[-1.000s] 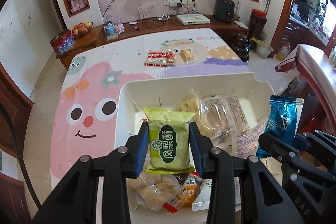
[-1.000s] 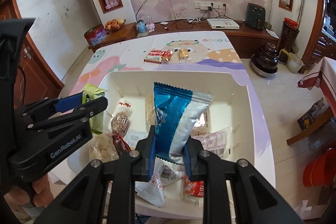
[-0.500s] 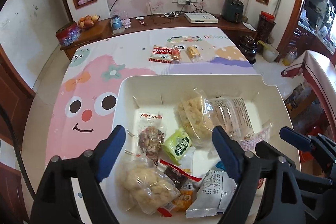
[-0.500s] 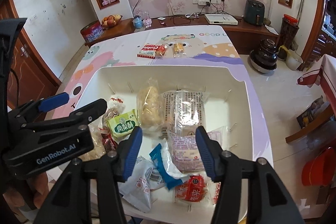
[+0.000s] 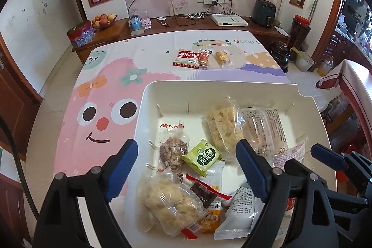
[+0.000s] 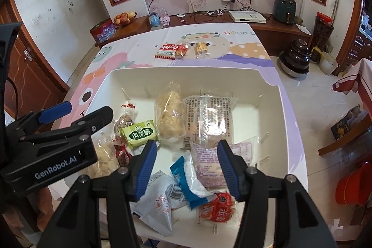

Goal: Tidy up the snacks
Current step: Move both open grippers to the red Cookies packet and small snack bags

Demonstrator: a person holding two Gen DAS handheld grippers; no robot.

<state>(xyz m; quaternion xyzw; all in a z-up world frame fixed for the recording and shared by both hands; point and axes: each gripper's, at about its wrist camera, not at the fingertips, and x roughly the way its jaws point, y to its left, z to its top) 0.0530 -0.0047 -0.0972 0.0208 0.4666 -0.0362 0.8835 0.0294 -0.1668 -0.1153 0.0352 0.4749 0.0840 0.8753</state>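
Note:
A white bin (image 5: 209, 90) (image 6: 176, 73) on the table holds several snack packets. A green packet (image 5: 203, 157) (image 6: 139, 133) lies in its left part. A blue-and-white packet (image 6: 189, 180) lies near its front. My left gripper (image 5: 186, 169) is open and empty above the bin's left front, and it shows at the left of the right wrist view (image 6: 76, 115). My right gripper (image 6: 186, 166) is open and empty above the bin's front, over the blue packet. Three packets lie beyond the bin: a red-and-white one (image 5: 187, 58) (image 6: 165, 51), a small red one (image 5: 204, 57) and a yellow one (image 5: 222, 57) (image 6: 201, 48).
The table has a cartoon cloth with a pink face (image 5: 102, 117). A low wooden cabinet (image 5: 111, 29) runs behind it with a fruit bowl (image 5: 103, 19) and a red tin (image 5: 80, 35). A dark pot (image 6: 295, 57) stands on the floor at the right.
Both grippers opened. The green packet fell from the left one and the blue packet from the right one into the bin. Both grippers pulled back slightly.

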